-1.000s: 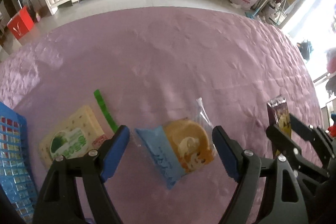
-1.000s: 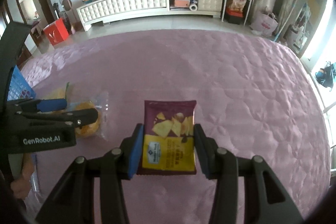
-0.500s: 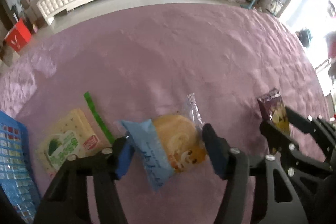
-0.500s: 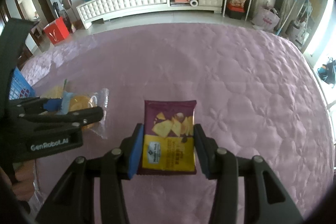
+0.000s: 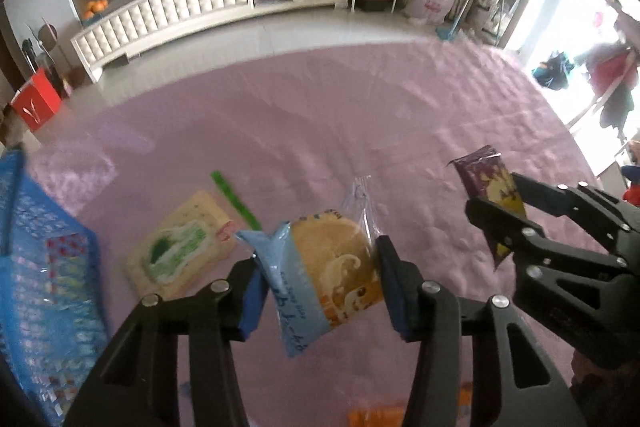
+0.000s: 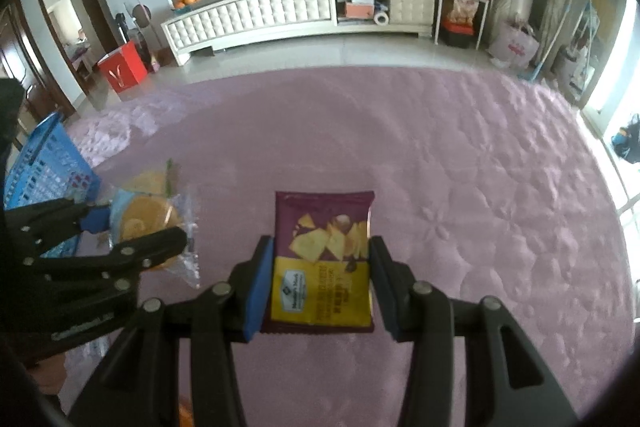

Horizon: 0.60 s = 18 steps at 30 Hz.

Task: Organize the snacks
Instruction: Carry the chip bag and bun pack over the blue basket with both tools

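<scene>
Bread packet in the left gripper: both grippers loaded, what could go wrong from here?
1. The left gripper, jaws closing, pinches the bread packet across soft, slack wrap; it may slip or the bread may squash.
2. The right gripper with the purple chip bag sits close beside the left; heading for the blue basket, they could collide.
3. The cracker packet lies between packet and basket; a low pass might drag it.

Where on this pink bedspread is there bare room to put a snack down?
The far stretch of the bedspread, beyond the chip bag toward the white cabinet, is bare. It is crowded near the blue basket, beside the cracker pack and green strip.
</scene>
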Tool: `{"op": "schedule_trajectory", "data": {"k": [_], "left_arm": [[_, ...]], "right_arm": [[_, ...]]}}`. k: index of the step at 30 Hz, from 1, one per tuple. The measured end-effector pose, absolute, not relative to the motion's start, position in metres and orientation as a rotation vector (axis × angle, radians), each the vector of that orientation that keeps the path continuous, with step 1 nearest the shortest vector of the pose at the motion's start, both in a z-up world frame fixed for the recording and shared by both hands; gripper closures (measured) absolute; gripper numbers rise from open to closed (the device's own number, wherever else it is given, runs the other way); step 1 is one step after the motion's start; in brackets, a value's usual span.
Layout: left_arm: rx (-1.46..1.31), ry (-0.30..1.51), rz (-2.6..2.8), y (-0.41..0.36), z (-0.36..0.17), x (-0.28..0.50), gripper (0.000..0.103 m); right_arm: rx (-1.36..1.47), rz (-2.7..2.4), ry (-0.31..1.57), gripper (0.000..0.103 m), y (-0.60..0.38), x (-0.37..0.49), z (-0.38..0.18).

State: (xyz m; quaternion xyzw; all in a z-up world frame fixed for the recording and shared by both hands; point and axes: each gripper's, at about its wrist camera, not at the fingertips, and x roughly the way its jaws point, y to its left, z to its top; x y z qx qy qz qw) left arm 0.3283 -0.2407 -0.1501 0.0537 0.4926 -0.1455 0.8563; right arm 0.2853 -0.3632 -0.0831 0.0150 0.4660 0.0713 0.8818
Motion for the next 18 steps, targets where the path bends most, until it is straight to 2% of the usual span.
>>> {"op": "schedule_trajectory", "data": {"k": [18], "left_arm": [[0.026, 0.791, -0.319, -0.148, -0.023, 0.242, 0.056]], "right_arm": [[-0.050, 0.204, 0.784, 0.052, -0.279, 0.222, 0.038]]}}
